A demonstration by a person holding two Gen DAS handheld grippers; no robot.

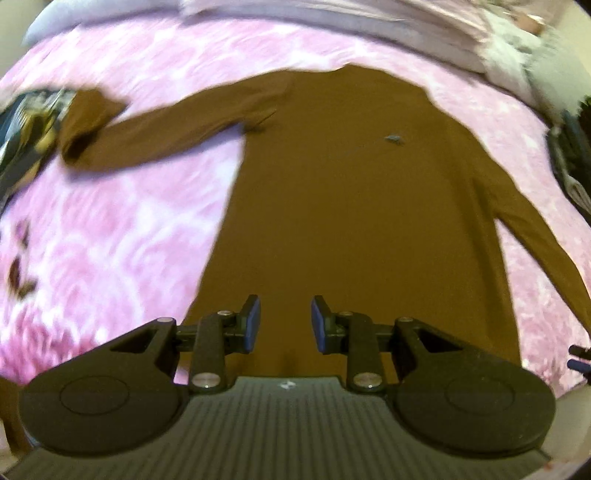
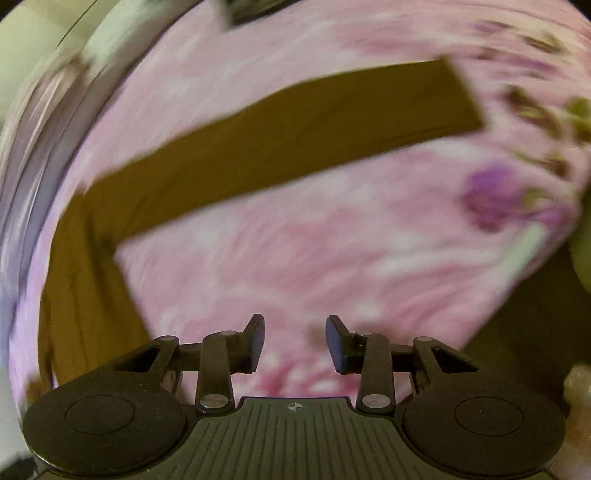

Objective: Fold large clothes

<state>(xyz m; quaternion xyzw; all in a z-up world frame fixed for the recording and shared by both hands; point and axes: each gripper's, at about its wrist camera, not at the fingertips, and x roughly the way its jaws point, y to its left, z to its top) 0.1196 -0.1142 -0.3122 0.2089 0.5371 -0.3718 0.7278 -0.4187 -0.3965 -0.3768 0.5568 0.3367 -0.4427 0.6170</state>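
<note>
A brown long-sleeved garment (image 1: 351, 192) lies flat on a pink patterned bedspread (image 1: 129, 229). Its one sleeve (image 1: 147, 129) stretches out to the left, its other sleeve runs down to the right. My left gripper (image 1: 285, 325) hovers over the garment's lower middle, its blue-padded jaws apart with nothing between them. In the right wrist view the brown sleeve (image 2: 295, 140) lies straight across the bedspread (image 2: 332, 258), with the garment's body (image 2: 85, 288) at the left. My right gripper (image 2: 295, 341) hangs over bare bedspread below that sleeve, jaws apart and empty. Both views are blurred.
A dark patterned item (image 1: 26, 129) lies at the far left by the sleeve's cuff. Pale lilac bedding (image 1: 332, 22) is bunched along the far edge. Dark objects (image 1: 572, 147) sit at the right rim. The bed's edge (image 2: 517, 314) drops off at the right.
</note>
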